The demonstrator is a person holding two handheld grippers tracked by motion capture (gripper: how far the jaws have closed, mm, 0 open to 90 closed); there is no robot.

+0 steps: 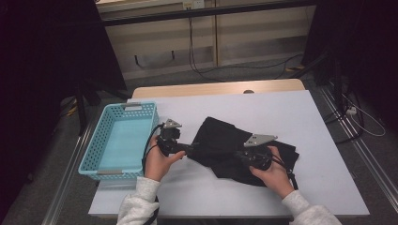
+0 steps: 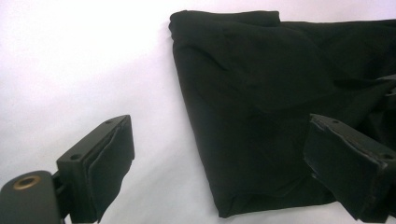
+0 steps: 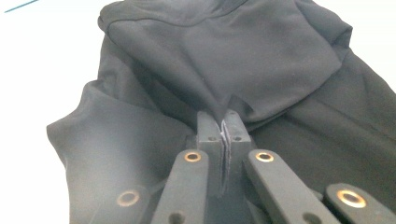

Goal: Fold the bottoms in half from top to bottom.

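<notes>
Right gripper point(image 3: 223, 122) has its jaws pressed together on a fold of the black garment point(image 1: 234, 147), the pads pinching a ridge of cloth that rises between them in the right gripper view. That pinch probably serves to anchor or lift the layer so the cloth can be folded or shifted without sliding on the smooth white table point(image 1: 300, 122).

In the high view the garment lies crumpled near the table's middle, with the right gripper point(image 1: 241, 154) at about five o'clock on it and the left gripper point(image 1: 190, 150) at nine o'clock, at its left edge. The left gripper point(image 2: 219, 168) stands with its jaws wide apart, one either side of the garment's near corner, the pads not pressing on cloth; it looks poised to close on that corner, giving a second hold opposite the first.

At nine o'clock of the garment sits a turquoise basket point(image 1: 94, 154), apart from the cloth, a likely place for it once folded.

What kind of garment this is cannot be told: the dark fabric swallows seams and folds, and its right edge is cut off in the left gripper view. How many layers the right pinch holds is hidden between the pads. The person's hands cover part of each gripper body.
</notes>
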